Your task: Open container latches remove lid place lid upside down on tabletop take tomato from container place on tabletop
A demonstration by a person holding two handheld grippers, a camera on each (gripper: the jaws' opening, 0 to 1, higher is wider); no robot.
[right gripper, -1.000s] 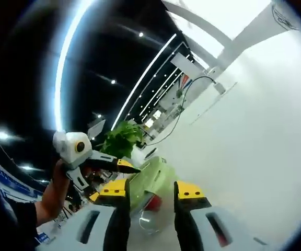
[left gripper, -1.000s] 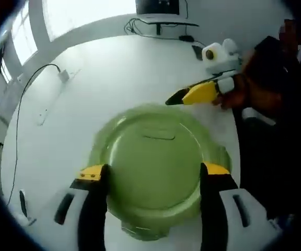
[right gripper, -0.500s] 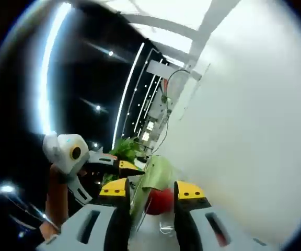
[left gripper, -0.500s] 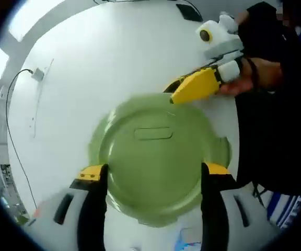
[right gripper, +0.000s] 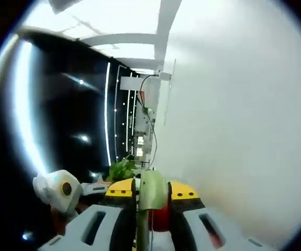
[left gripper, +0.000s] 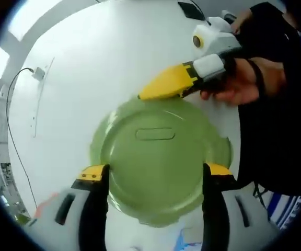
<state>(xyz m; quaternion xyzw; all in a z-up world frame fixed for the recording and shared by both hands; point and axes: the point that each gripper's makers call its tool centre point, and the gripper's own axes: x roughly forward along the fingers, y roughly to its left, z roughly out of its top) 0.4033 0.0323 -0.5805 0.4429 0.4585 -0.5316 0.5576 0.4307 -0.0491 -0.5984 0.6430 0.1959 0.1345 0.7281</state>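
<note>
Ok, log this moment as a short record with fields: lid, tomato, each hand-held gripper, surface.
lid: green round lid, held between the left jaws; seen edge-on in the right gripper view
tomato: red, low behind the lid edge
left hand-held gripper: jaws on either side of the lid
right hand-held gripper: yellow tip at the lid's far rim
surface: white tabletop

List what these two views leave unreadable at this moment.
- Container body: left gripper view, hidden under the green lid.
- Tomato: right gripper view, a red sliver behind the lid's edge.
- Right gripper tips: left gripper view, contact with the lid unclear.
- Left gripper: whether its jaws touch the lid is unclear.
</note>
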